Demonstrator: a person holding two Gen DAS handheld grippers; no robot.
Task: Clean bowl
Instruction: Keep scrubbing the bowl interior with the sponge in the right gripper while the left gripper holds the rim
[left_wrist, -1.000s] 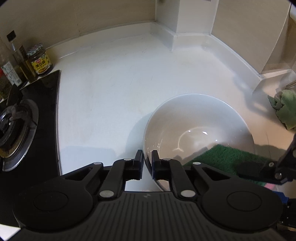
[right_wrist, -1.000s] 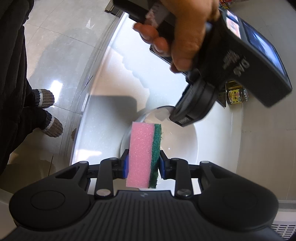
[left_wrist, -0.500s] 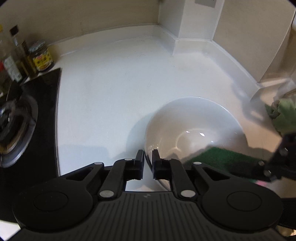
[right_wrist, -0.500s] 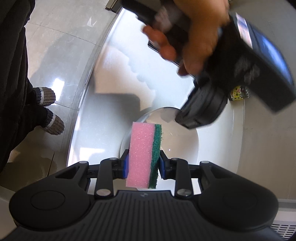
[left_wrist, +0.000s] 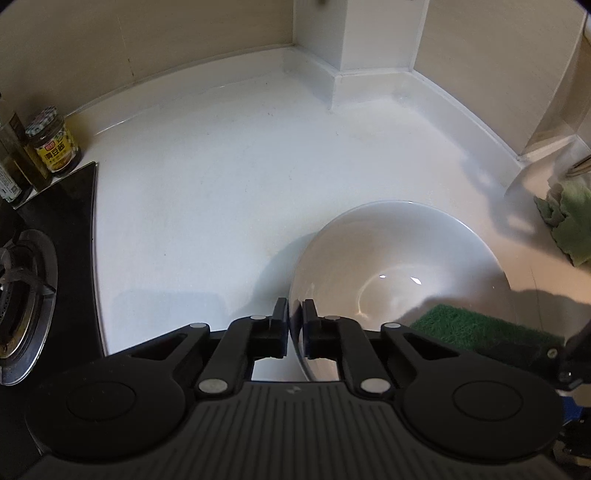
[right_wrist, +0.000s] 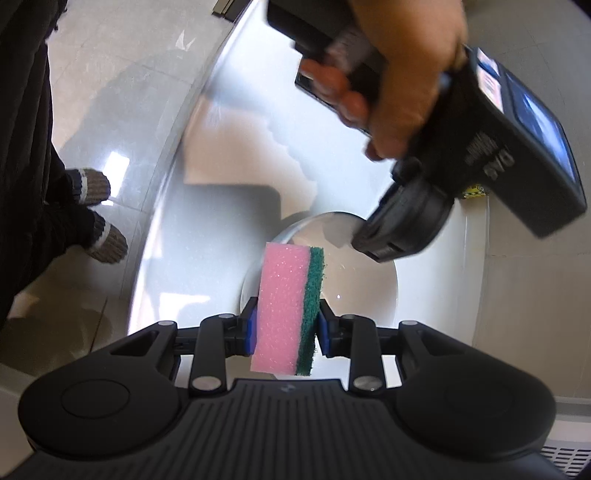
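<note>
Our left gripper (left_wrist: 294, 328) pinches the near rim of the white bowl (left_wrist: 399, 273), which sits mouth-up at lower right of the white counter (left_wrist: 229, 184). Our right gripper (right_wrist: 284, 326) squeezes the pink-and-green sponge (right_wrist: 286, 306), long axis pointing up the frame over the bowl, green face right. A jar (left_wrist: 51, 146) stands far left.

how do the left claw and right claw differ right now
The left claw pinches the thin rim of the white bowl, fingers nearly together; the right claw clamps the pink-and-green sponge, fingers spread wider around it. The left steadies the bowl; the right carries the scrubber over it. Both are shut on something.
</note>
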